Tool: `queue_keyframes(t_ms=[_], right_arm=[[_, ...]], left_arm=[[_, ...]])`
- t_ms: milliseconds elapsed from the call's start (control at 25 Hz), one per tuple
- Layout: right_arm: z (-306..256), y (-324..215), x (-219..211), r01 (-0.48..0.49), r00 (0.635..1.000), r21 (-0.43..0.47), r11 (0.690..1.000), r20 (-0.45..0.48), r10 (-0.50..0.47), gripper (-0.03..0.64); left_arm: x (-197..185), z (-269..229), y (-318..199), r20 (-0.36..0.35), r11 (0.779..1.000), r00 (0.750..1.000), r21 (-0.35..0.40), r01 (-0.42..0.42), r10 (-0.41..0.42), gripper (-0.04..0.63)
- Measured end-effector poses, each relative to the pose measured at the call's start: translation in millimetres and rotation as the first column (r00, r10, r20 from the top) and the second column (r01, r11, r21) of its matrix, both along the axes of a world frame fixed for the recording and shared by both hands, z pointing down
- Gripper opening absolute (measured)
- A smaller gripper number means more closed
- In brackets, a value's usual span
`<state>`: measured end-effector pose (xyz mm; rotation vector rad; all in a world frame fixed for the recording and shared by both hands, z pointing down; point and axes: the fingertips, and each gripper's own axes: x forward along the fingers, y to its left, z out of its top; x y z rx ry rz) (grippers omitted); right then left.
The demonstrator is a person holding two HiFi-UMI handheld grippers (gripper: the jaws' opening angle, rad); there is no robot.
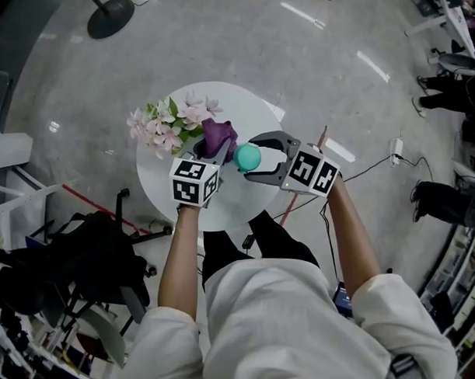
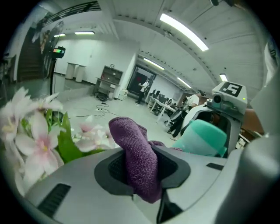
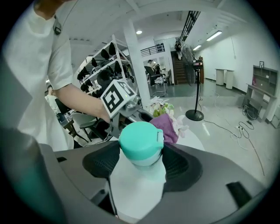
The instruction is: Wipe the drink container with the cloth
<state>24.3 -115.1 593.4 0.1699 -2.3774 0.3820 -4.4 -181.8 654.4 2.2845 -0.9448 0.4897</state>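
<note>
My right gripper (image 1: 254, 155) is shut on a white drink bottle (image 3: 136, 183) with a teal cap (image 1: 247, 156), held above the round white table (image 1: 242, 107). The bottle's neck sits between the black pads (image 3: 179, 164). A purple cloth (image 1: 219, 136) is pinched in my left gripper (image 1: 211, 155), its folded end sticking out past the jaws. In the left gripper view the cloth (image 2: 136, 158) fills the jaw gap and the bottle's teal cap (image 2: 204, 138) lies just to its right. In the right gripper view the cloth (image 3: 165, 123) hangs just behind the cap, close to it.
A bunch of pink and white flowers (image 1: 167, 122) stands on the table's left side, right beside the cloth. Black chairs (image 1: 84, 252) and gear crowd the floor at lower left. A round black stand base (image 1: 111, 17) sits on the floor beyond the table.
</note>
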Motion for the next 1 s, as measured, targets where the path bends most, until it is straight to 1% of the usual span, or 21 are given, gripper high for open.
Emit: queue_keyframes(t_ms=[120, 200, 240, 360, 400, 480, 560, 640, 760, 920, 1000], right_arm=[[1, 0, 0, -0.019, 1.0, 0.016, 1.0, 0.004, 0.019, 0.319], [1, 0, 0, -0.03, 0.999, 0.02, 0.999, 0.013, 0.03, 0.319], [1, 0, -1, -0.033, 0.999, 0.022, 0.999, 0.016, 0.033, 0.319], [2, 0, -1, -0.038, 0.999, 0.031, 0.999, 0.019, 0.038, 0.321], [2, 0, -2, -0.041, 0.999, 0.036, 0.998, 0.021, 0.041, 0.321], [3, 1, -2, -0.054, 0.998, 0.048, 0.997, 0.024, 0.053, 0.322], [3, -1, -1, -0.087, 0.996, 0.064, 0.994, 0.027, 0.086, 0.341], [-1, -1, 3, -0.144, 0.989, 0.078, 0.987, 0.036, 0.141, 0.366], [-17, 4, 10, -0.222, 0.973, 0.072, 0.972, 0.086, 0.216, 0.37], [-47, 3, 25, -0.313, 0.942, 0.106, 0.944, 0.16, 0.294, 0.367], [-67, -1, 35, -0.383, 0.913, 0.126, 0.915, 0.204, 0.354, 0.342]], left_arm=[[-7, 34, 7, -0.009, 0.994, 0.995, -0.041, 0.104, -0.104, 0.13], [-10, 58, 10, 0.008, 0.987, 0.989, -0.067, 0.146, -0.146, 0.129], [-11, 70, 11, 0.02, 0.985, 0.988, -0.082, 0.154, -0.153, 0.129], [-13, 104, 16, 0.098, 0.984, 0.988, -0.121, 0.13, -0.119, 0.129], [-13, 111, 18, 0.123, 0.985, 0.987, -0.123, 0.117, -0.101, 0.129], [-14, 115, 19, 0.145, 0.988, 0.986, -0.119, 0.101, -0.083, 0.132], [-16, 111, 23, 0.166, 0.989, 0.984, -0.117, 0.088, -0.068, 0.133], [-21, 103, 35, 0.182, 0.991, 0.982, -0.117, 0.067, -0.045, 0.135], [-38, 82, 57, 0.186, 0.993, 0.982, -0.105, 0.052, -0.032, 0.135], [-69, 35, 74, 0.198, 0.998, 0.979, -0.031, 0.058, -0.051, 0.135], [-85, 4, 80, 0.192, 0.997, 0.978, 0.015, 0.077, -0.079, 0.135]])
